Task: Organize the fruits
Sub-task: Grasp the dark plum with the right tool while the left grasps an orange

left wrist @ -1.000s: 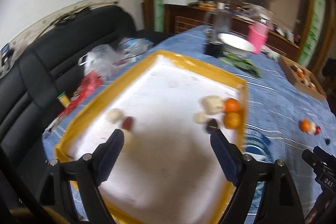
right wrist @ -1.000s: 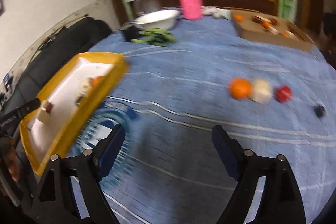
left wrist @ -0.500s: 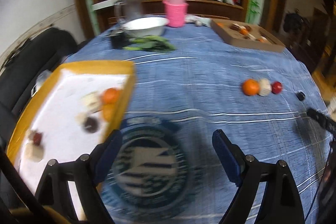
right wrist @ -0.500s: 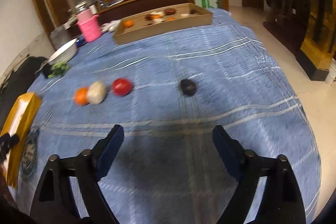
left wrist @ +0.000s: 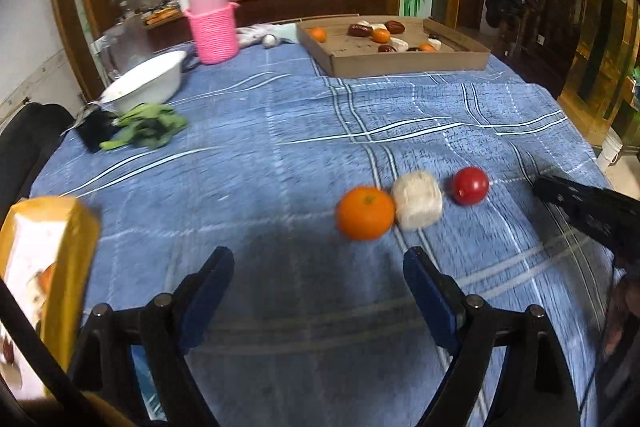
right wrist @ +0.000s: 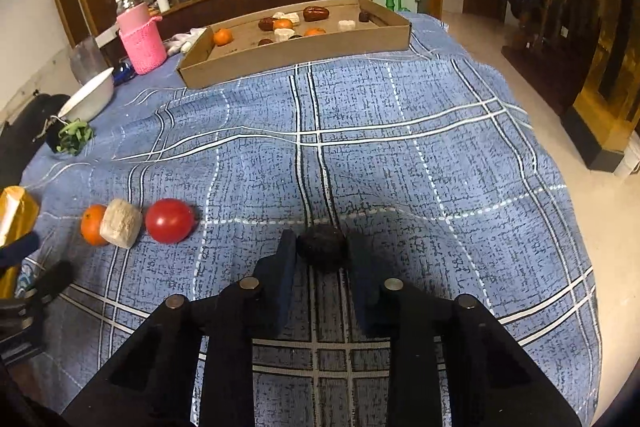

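An orange [left wrist: 365, 213], a white lumpy piece [left wrist: 417, 199] and a red tomato [left wrist: 469, 185] lie in a row on the blue cloth; they also show in the right wrist view, the orange [right wrist: 91, 224], the white piece [right wrist: 121, 223] and the tomato [right wrist: 169, 220]. My left gripper [left wrist: 318, 269] is open and empty just short of the orange. My right gripper [right wrist: 322, 251] is shut on a small dark fruit [right wrist: 322, 252] resting on the cloth. A yellow tray [left wrist: 44, 251] with fruit sits at the left edge.
A cardboard box [right wrist: 304, 45] with several fruits stands at the far side. A pink-sleeved jar [left wrist: 212, 23], a white bowl [left wrist: 146, 81] and green leaves [left wrist: 148, 126] are at the far left. The table edge drops off at the right [right wrist: 576, 211].
My left gripper swung right from over the yellow tray to face the row of fruit. My right gripper moved right to the dark fruit and closed on it.
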A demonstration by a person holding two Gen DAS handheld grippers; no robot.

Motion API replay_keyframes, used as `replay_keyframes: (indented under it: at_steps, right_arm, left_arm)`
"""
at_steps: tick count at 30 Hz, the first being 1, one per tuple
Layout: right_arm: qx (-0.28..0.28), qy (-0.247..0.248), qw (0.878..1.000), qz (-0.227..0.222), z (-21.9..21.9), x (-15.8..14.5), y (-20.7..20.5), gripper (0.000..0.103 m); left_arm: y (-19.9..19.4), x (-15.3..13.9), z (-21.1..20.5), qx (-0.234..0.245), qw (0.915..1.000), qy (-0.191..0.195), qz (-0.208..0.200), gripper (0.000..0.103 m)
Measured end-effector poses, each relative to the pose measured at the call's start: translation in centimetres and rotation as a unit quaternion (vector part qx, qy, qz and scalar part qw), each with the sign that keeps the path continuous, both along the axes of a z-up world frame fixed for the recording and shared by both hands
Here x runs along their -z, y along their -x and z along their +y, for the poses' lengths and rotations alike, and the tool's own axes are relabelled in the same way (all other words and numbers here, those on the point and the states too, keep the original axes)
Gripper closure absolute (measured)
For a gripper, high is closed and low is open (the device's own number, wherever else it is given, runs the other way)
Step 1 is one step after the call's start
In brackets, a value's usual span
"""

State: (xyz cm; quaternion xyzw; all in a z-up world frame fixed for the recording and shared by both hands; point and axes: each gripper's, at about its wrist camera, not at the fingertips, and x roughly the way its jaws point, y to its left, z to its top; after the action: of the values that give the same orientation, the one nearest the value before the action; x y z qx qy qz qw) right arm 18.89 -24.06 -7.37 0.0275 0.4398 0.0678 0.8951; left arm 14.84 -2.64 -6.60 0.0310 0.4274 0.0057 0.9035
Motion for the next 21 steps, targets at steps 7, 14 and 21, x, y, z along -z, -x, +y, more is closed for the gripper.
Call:
replay_keyframes:
  at_steps: [7,14,21]
  right_arm:
    - [0.002,-0.03,1.0,0.001,-0.6,0.0,0.1,0.079]
    - [-0.001,-0.047,0.999,0.002,-0.9,0.0,0.0,0.079]
    - [-0.007,-0.026,1.0,-0.015,-0.2,-0.7,0.8,0.081]
  left_arm:
    - [-2.7,1.5,-0.8,0.007,0.9994,0.022,0.027,0.043]
    - [-3.3,1.6,-1.3,0.02,0.9993,0.026,0.017,0.066]
    - [-1.3,0.9,0.5,0.01,0.9988,0.045,0.017,0.067]
